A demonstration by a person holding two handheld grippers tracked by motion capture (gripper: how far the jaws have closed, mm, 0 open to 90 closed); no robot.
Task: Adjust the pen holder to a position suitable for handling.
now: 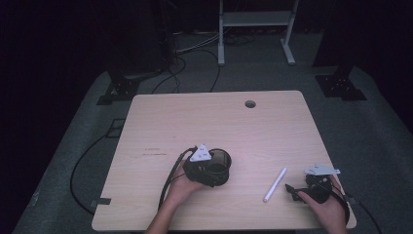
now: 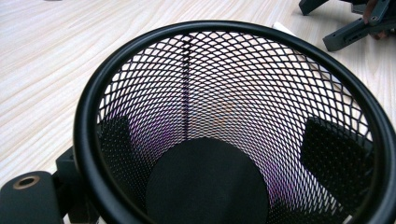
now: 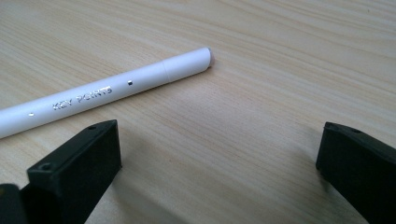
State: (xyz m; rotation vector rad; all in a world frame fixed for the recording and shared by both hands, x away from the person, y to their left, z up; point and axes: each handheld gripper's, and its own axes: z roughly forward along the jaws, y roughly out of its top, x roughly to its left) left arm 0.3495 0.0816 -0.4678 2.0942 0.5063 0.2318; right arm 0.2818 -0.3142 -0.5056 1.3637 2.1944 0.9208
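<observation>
Lying apart — one pen (image 1: 275, 185), one mesh cup (image 1: 217, 167)

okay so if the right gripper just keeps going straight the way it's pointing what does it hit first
Most likely the white pen, which lies on the table just ahead of the open right gripper. It crosses ahead of the left-hand finger, so a centred push might only clip its tip; depth is hard to judge.

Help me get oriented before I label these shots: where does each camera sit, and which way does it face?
High view: above the person's side, facing forward and down on the table; forearms and both hands enter from below.
Left gripper view: rides the left claw, looking into the mesh cup, jaws outside its walls.
Right gripper view: rides the right claw, open jaws facing the white pen.
Shared: pen and cup appear from above too.
</observation>
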